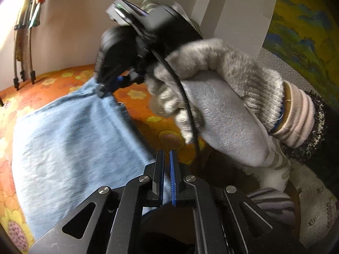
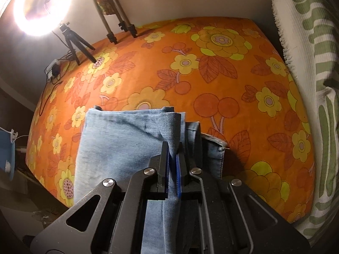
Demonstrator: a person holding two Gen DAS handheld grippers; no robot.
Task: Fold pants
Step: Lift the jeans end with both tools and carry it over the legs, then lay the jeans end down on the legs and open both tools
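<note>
Light blue denim pants point(image 1: 70, 139) lie spread over an orange flowered bedspread point(image 1: 148, 127). My left gripper point(image 1: 166, 154) is shut with nothing visible between its blue pads, at the near right edge of the pants. My right gripper shows in the left wrist view point(image 1: 103, 89), held by a hand in a grey fuzzy glove point(image 1: 222, 80), pinching the far corner of the pants. In the right wrist view my right gripper point(image 2: 173, 148) is shut on a fold of the pants point(image 2: 127, 139), which hang doubled over above the bedspread point(image 2: 211, 67).
A lit ring light on a small tripod point(image 2: 42, 4) and larger tripod legs point(image 2: 118, 27) stand at the far edge of the bed. A green and white striped cushion point(image 2: 313, 84) lies along the right. A white wall point(image 1: 70, 31) is behind.
</note>
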